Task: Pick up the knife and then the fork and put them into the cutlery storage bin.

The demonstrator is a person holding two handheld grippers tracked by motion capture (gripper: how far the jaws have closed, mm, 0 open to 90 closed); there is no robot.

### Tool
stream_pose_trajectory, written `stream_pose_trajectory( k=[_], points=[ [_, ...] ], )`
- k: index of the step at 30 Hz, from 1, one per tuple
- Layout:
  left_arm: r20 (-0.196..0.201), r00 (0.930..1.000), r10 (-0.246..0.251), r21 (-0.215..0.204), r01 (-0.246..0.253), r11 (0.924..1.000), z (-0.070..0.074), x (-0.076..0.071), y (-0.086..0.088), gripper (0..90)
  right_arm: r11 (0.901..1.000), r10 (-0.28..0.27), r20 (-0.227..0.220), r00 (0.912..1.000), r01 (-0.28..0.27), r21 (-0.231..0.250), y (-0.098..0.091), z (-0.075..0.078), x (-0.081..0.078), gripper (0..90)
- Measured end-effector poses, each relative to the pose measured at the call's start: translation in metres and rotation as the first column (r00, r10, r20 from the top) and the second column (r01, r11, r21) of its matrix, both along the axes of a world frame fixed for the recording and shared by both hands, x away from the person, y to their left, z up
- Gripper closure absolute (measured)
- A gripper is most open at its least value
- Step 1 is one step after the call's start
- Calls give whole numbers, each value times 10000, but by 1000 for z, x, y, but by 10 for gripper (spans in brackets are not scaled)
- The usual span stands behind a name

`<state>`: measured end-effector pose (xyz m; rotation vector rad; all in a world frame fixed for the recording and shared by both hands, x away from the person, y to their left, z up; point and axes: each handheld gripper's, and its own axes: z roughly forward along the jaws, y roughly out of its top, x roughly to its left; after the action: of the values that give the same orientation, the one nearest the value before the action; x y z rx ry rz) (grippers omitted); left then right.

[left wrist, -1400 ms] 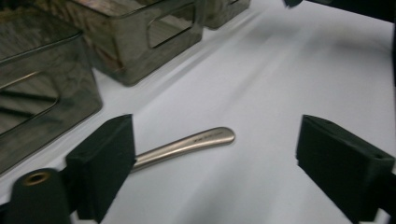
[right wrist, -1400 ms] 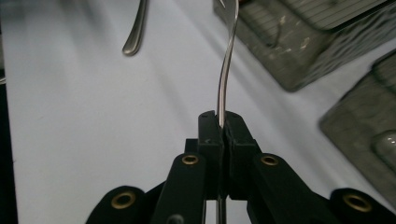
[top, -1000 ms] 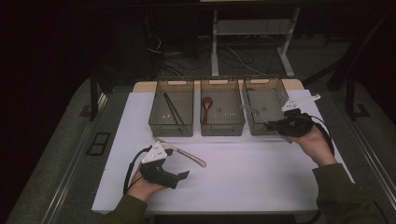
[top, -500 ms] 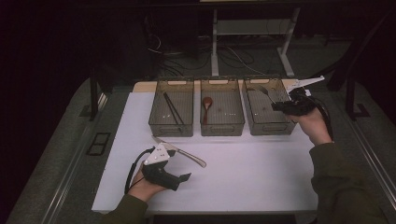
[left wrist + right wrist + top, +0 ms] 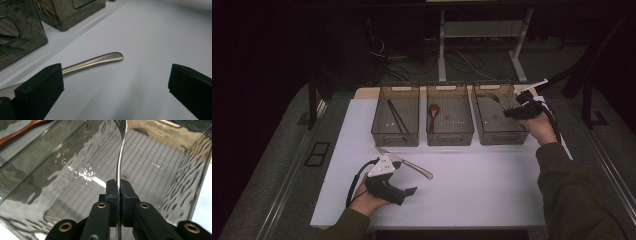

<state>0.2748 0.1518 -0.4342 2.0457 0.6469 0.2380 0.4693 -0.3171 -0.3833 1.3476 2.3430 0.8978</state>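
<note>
- The work in hand is sorting cutlery from the white table (image 5: 492, 190) into three smoky clear bins at its far edge.
- The right gripper (image 5: 510, 111) hangs over the right bin (image 5: 498, 135). In the right gripper view its jaws are pinched tight on the thin handle of a metal utensil (image 5: 121, 152), which rises edge-on and curves away above the ribbed bin floor (image 5: 140, 177) — whether it is a fork or a spoon cannot be told from that edge.
- The utensil is over the bin, not yet lying in it; judging by this, the drop is the step under way.
- The left bin (image 5: 395, 136) already holds dark chopsticks (image 5: 396, 116), and the middle bin (image 5: 450, 135) holds a wooden spoon (image 5: 433, 111). Both look settled.
- The left gripper (image 5: 408, 192) rests near the front of the table, jaws wide and holding nothing.
- A steel knife (image 5: 407, 163) lies on the table just beyond it; in the left gripper view the handle (image 5: 97, 61) runs out from behind the left jaw, not between the pads.
- So two bins are served, a third piece is about to land, and the knife is left to pick up — seemingly the last loose piece on the table.
</note>
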Motion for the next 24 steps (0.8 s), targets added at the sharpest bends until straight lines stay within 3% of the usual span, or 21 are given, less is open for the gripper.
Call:
stream_pose_trajectory(
  k=[2, 5, 11, 15, 20, 24],
  points=[
    [4, 10000, 18, -3, -18, 10000, 0, 0, 0, 0, 9999, -44, -2, 10000, 44, -117, -1, -2, 0, 816],
    [14, 10000, 36, -1, -36, 10000, 0, 0, 1, 0, 9996, -158, 63, 9999, 156, 225, -4, 0, -1, 671],
    [-7, 10000, 31, 15, -31, 10000, 0, 0, 0, 0, 9968, -72, 694, 9976, 16, 800, -9, 15, -19, 462],
    [-73, 9999, 85, 149, -84, 9999, 0, 1, 0, 0, 9920, 242, 1136, 9932, -379, 1202, -7, 24, -38, 362],
    [-142, 9998, 135, 326, -130, 9994, 0, 2, -1, 9, 9884, 602, 1772, 9823, -835, 1271, -3, 30, -70, 318],
    [-243, 9994, 257, 350, -249, 9991, 1, 3, -1, 39, 9820, 971, 1988, 9752, -1263, 1402, 3, 28, -97, 271]
  ],
)
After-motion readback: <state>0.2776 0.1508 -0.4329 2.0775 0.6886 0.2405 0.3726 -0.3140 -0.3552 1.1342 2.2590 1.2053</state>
